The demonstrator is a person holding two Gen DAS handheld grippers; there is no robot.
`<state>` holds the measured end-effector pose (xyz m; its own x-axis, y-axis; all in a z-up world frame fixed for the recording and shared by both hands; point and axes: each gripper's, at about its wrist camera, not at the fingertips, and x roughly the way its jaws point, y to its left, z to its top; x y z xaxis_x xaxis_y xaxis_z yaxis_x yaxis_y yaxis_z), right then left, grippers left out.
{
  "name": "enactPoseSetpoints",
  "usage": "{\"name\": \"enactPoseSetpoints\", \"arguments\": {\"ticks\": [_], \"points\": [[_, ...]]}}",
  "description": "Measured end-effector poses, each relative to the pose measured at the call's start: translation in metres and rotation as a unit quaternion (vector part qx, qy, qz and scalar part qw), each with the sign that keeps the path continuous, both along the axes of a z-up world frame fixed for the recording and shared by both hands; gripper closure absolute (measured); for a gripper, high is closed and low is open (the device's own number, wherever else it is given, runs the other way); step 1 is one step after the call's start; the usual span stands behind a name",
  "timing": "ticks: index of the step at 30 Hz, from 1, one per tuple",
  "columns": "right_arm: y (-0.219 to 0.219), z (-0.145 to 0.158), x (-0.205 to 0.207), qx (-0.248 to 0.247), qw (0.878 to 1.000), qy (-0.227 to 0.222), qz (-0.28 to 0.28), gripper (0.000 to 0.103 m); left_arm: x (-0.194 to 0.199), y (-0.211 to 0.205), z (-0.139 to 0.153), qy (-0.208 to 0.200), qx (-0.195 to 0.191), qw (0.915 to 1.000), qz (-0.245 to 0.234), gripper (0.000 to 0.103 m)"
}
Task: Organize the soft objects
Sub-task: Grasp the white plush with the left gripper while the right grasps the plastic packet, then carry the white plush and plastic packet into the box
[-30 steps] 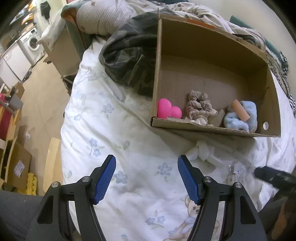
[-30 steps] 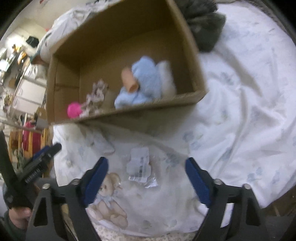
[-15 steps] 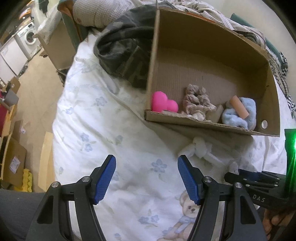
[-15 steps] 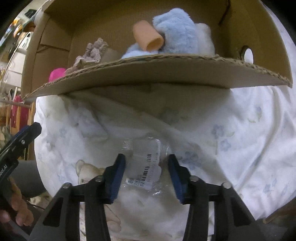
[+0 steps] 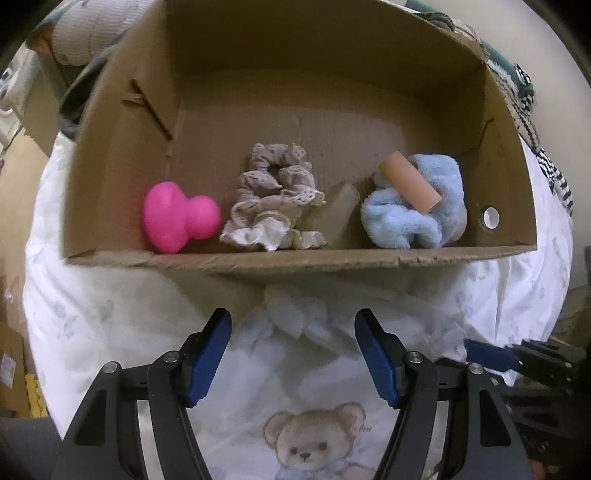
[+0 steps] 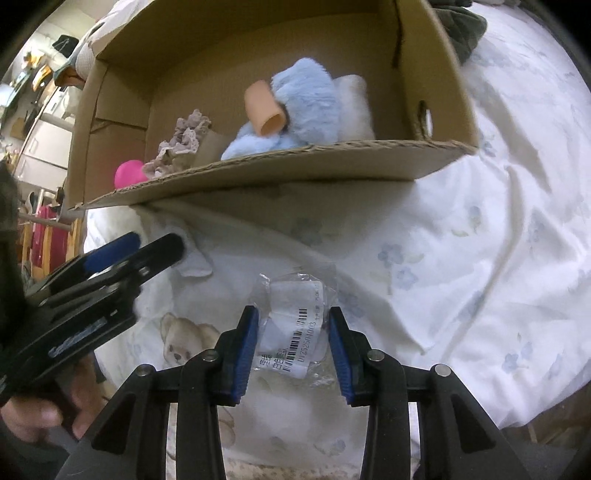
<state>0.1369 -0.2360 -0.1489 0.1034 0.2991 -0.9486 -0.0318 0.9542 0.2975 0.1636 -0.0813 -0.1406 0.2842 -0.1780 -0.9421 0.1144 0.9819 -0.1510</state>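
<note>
An open cardboard box (image 5: pixel 295 260) lies on the bed holding a pink squishy toy (image 5: pixel 173 218), a beige lace scrunchie (image 5: pixel 273 199) and a blue plush (image 5: pixel 417 210) with a peach tube (image 5: pixel 408 181) on it. In front of the box a white cloth piece (image 5: pixel 295 321) rests on the sheet, just ahead of my open left gripper (image 5: pixel 293 350). My right gripper (image 6: pixel 291 350) is shut on a clear plastic packet (image 6: pixel 295 314) with a white soft item and a barcode label inside. The left gripper (image 6: pixel 151 245) also shows at the left of the right wrist view.
A white floral sheet with a teddy bear print (image 5: pixel 314 443) covers the bed. A dark quilted blanket (image 6: pixel 461 22) lies behind the box. Beyond the bed's left edge are the floor, boxes and furniture (image 6: pixel 40 147). A hand (image 6: pixel 44 413) holds the left gripper.
My left gripper has moved in close to the box, bringing the white cloth piece just ahead of its fingers. My right gripper came down over the packet and closed on it.
</note>
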Motion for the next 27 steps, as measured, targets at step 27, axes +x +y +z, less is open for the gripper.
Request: {"name": "enactPoseSetpoints", "arguments": {"ticks": [27], "points": [[0.019,0.020,-0.004,0.011,0.999,-0.037,0.027,0.063,-0.036,0.036,0.025,-0.019,0.054,0.9980,0.027,0.076]]}}
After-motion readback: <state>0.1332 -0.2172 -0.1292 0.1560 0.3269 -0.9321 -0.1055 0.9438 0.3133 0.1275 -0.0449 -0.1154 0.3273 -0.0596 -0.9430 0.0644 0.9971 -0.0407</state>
